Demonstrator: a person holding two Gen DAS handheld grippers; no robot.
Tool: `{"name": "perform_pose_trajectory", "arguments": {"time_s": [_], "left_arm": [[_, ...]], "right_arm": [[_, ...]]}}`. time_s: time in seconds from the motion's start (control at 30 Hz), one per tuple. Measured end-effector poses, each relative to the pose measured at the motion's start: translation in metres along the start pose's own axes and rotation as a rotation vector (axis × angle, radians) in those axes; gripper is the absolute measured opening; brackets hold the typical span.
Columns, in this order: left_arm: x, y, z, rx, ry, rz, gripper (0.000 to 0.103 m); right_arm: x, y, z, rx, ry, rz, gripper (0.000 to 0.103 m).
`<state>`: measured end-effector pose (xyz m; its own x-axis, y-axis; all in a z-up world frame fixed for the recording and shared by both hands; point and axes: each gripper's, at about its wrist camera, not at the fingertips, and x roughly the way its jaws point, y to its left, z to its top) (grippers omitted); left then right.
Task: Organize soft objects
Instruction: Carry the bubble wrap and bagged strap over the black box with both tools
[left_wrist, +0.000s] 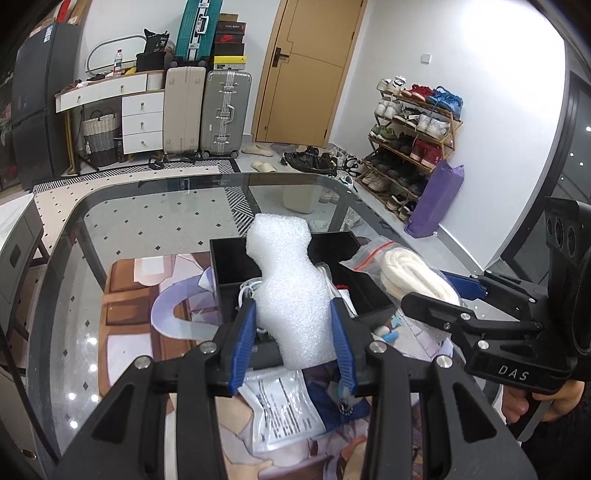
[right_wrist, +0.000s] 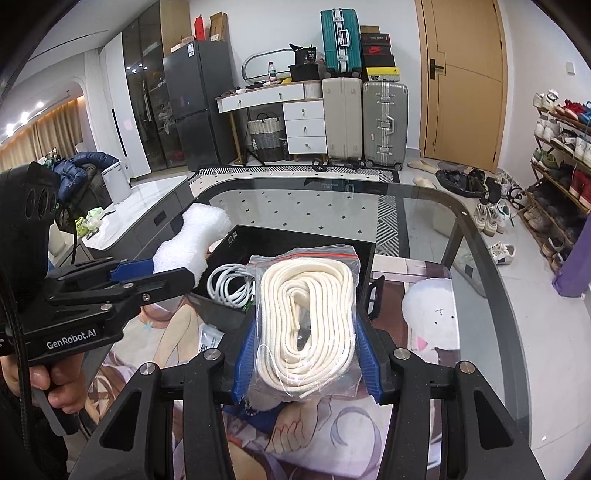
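Note:
My left gripper (left_wrist: 293, 314) is shut on a white foam piece (left_wrist: 286, 280) and holds it upright above the near edge of the black divided box (left_wrist: 229, 266). My right gripper (right_wrist: 306, 328) is shut on a clear zip bag of white rope (right_wrist: 306, 314), held over the box's near right side (right_wrist: 365, 258). A coiled white cable (right_wrist: 229, 282) lies inside the box. The foam piece also shows in the right wrist view (right_wrist: 192, 240), at the left, in the left gripper (right_wrist: 162, 275). The rope bag also shows in the left wrist view (left_wrist: 410, 273), at the right.
The box stands on a printed mat (left_wrist: 129, 295) on a glass table (left_wrist: 147, 206). A flat packet with printed text (left_wrist: 284, 402) lies on the mat below my left gripper. A white plush shape (right_wrist: 432, 306) is at the right of the mat.

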<state>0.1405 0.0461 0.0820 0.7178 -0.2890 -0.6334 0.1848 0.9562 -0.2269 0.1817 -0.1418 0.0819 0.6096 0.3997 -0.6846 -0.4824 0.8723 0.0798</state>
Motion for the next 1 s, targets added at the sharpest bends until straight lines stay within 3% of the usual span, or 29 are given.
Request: {"name": "perform_pose_trajectory", "arguments": {"time_s": [0.5,1.0], "left_arm": [[0.045,0.012,0.019,0.011,0.059,0.007,0.039],[0.066,0.023,0.032,0.004,0.099,0.006,0.039]], "right_arm": [[0.056,-0.008,0.020,-0.008,0.049,0.014,0.049],[0.088,-0.014,0.028,-0.027,0.083,0.013,0.049]]}}
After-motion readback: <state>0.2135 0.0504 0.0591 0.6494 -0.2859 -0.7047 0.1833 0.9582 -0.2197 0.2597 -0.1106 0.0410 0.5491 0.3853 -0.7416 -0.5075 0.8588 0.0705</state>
